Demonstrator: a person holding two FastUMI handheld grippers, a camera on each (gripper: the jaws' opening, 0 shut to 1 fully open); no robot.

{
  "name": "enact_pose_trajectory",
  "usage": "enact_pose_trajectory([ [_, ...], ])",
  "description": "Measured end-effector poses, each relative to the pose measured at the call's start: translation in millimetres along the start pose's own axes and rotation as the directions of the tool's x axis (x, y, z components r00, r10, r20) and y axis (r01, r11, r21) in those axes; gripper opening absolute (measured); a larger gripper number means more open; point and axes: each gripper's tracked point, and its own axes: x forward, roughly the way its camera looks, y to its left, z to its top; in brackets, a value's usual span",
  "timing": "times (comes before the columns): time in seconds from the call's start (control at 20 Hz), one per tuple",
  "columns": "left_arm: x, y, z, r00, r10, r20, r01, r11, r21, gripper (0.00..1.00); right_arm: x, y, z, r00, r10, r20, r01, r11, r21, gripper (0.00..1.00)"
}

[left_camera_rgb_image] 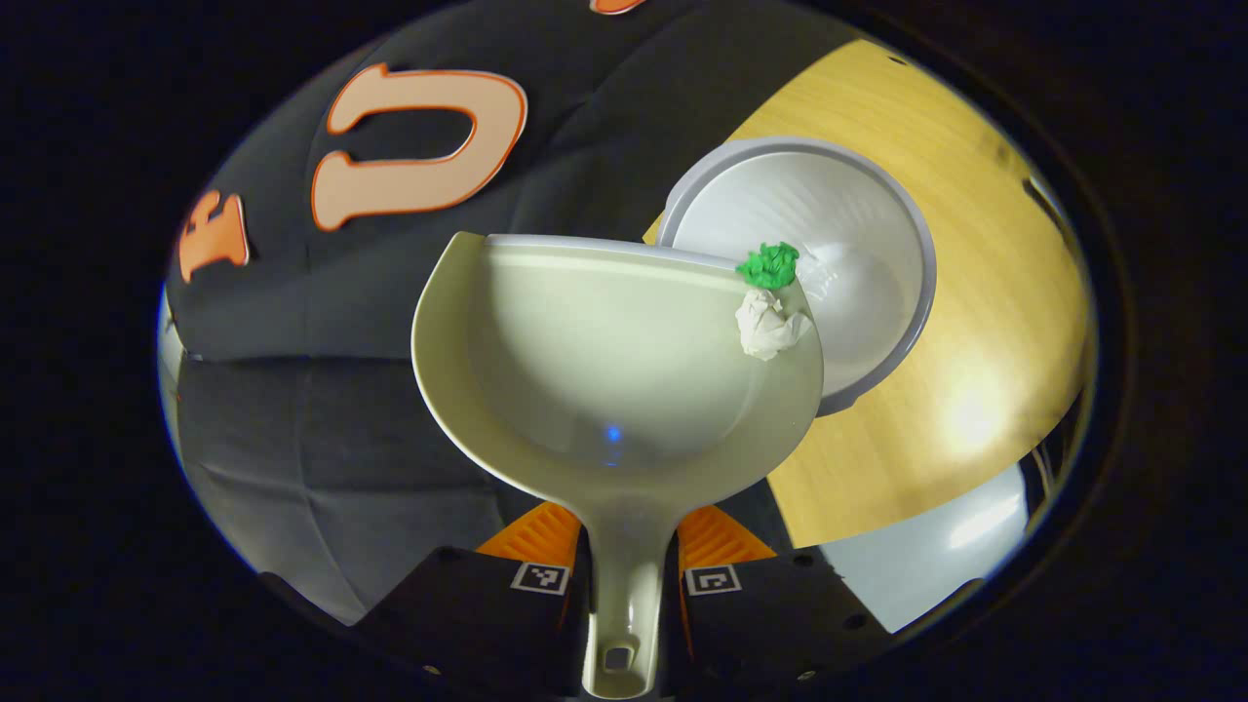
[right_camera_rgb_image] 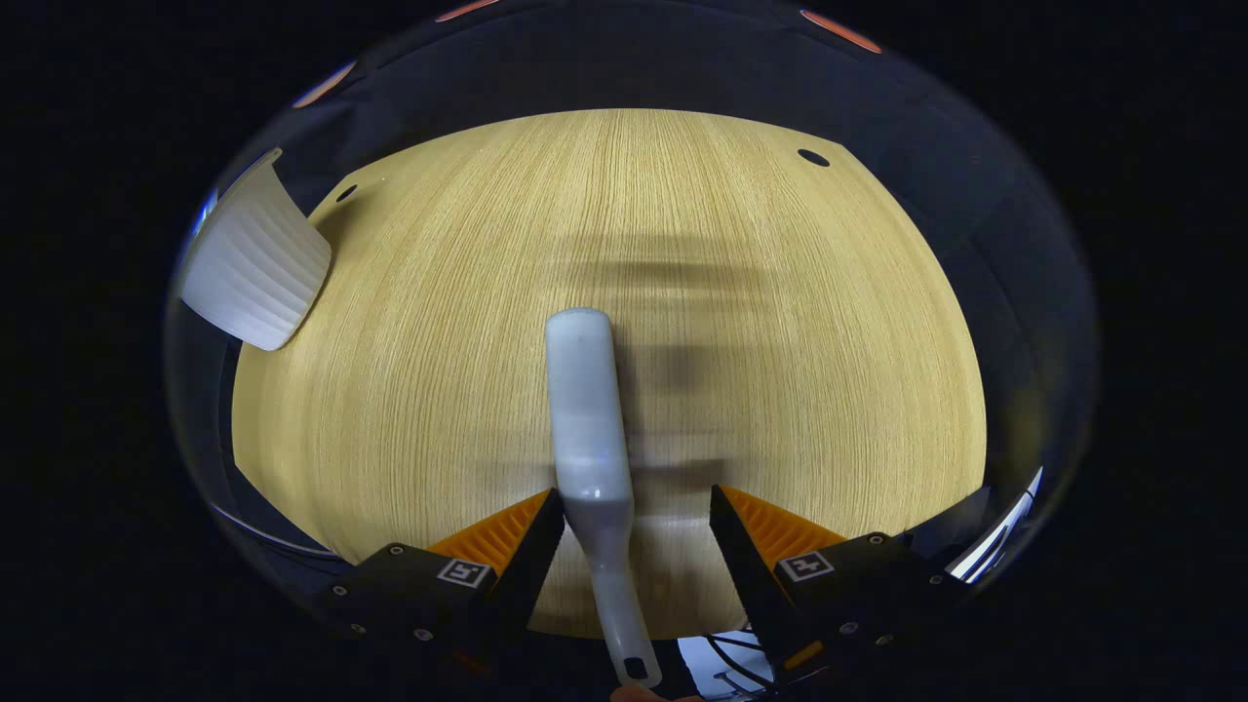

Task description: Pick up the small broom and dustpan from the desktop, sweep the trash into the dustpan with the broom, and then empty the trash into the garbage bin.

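- A light wooden table with small dark holes near its far corners stands in front of black cloth walls; lamp glare lies on the wood.
- In the left gripper view, a white round bin stands at the table's edge, seen from above.
- The left gripper is clenched on the handle of the pale dustpan, which is tilted, its right front corner over the bin.
- A green scrap and a crumpled white paper ball sit at that corner.
- The right gripper hovers over the table with fingers spread; the broom handle touches the left finger and stands clear of the right.
- The bin's ribbed wall shows at far left there.
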Motion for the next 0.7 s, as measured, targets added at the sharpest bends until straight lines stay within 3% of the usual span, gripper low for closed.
enact_pose_trajectory([
  [0.15, 10, 21, 3, 0.980, 0.195, 0.029, -0.196, 0.960, 0.199, 0.29, 0, 1, 0, 1.000, 0.004, -0.001, -0.004, 1.000, 0.002, 0.92],
  [0.2, 17, 23, 6, 0.973, 0.227, 0.046, -0.232, 0.948, 0.217, 0.29, 0, 1, -1, 1.000, 0.005, -0.004, -0.005, 1.000, 0.003, 0.92],
  [0.25, 27, 17, 5, 0.976, 0.214, 0.037, -0.218, 0.959, 0.184, 0.28, 0, 1, 0, 1.000, 0.008, -0.002, -0.008, 1.000, 0.005, 0.92],
  [0.35, 38, 12, -2, 0.996, 0.088, 0.020, -0.088, 0.996, 0.024, 0.28, 0, 1, 1, 1.000, 0.010, -0.001, -0.010, 1.000, 0.007, 0.92],
  [0.4, 42, -3, -8, 1.000, 0.006, 0.029, -0.004, 0.997, -0.079, 0.29, 0, 2, 1, 1.000, 0.012, -0.003, -0.012, 1.000, 0.010, 0.92],
  [0.45, 43, -20, -7, 0.996, -0.082, 0.032, 0.086, 0.978, -0.191, 0.28, 0, 2, 2, 1.000, 0.015, -0.004, -0.015, 1.000, 0.015, 0.92],
  [0.55, 44, -42, 8, 0.974, -0.206, 0.096, 0.227, 0.898, -0.376, 0.29, 0, 3, 2, 1.000, 0.015, -0.008, -0.014, 1.000, 0.013, 0.93],
  [0.7, 49, -57, 57, 0.918, -0.311, 0.246, 0.397, 0.732, -0.554, 0.29, 1, 5, 1, 1.000, 0.016, -0.015, -0.016, 1.000, 0.000, 0.93],
])
